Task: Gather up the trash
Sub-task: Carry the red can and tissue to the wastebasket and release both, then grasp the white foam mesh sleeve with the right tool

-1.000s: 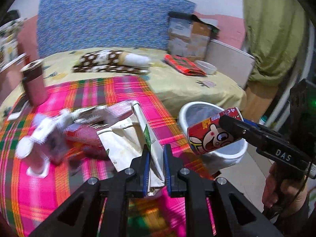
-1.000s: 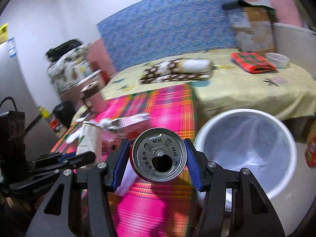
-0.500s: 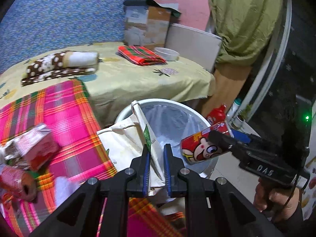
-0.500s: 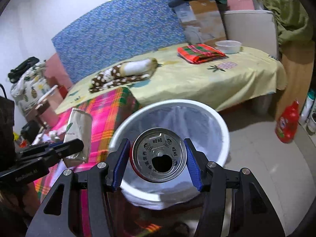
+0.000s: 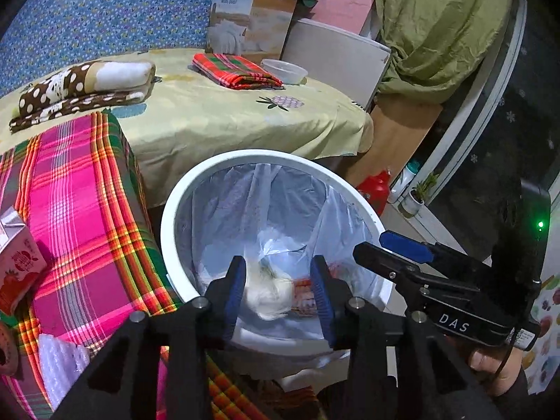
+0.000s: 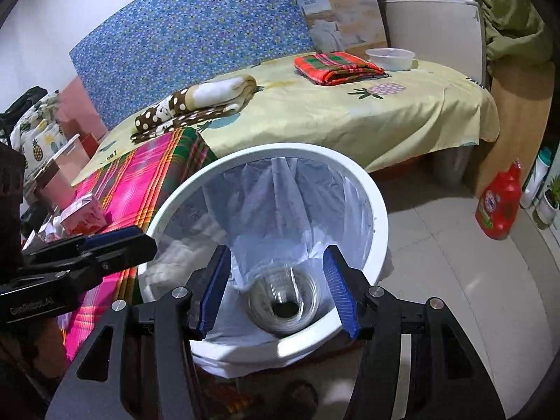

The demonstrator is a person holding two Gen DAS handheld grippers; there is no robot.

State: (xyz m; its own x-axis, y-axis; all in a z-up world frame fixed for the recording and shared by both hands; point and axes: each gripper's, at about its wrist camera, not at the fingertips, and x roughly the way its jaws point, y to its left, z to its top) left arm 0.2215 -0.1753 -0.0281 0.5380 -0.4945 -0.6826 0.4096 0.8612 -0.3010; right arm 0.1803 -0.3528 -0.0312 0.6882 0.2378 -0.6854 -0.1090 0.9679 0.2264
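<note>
Both hand-held grippers sit over the white bin (image 5: 182, 196), so I read this as the drop step of the trash run. Left hand-held gripper (image 5: 276, 285) has just been opening; its jaws stand apart w/ nothing between the blue pads, and the pale crumpled bag (image 5: 267, 294) lies down in the liner (image 5: 238, 210) right below. Right hand-held gripper (image 6: 276, 292) is also released, jaws wide, nothing pinched; the can (image 6: 283, 301) is in the bin under it, silver top facing up, a bit blurred, so I can't tell if it has settled. From the left cam I see the right tool over the bin's right rim, a hand (image 5: 490, 367) on its grip. So both pieces are in the bin, not in the jaws. What's left, as far as I can judge: a pink carton (image 5: 17, 266) on the plaid cloth (image 5: 87, 192) covering the bench next to the bin, plus some white plastic bits at the lower left edge, prob. more trash. Next move, imo: lift both tools clear of the rim w/o snagging the liner, swing back left to the bench, line one pair of pads up across the carton's narrow sides and close on it.
</note>
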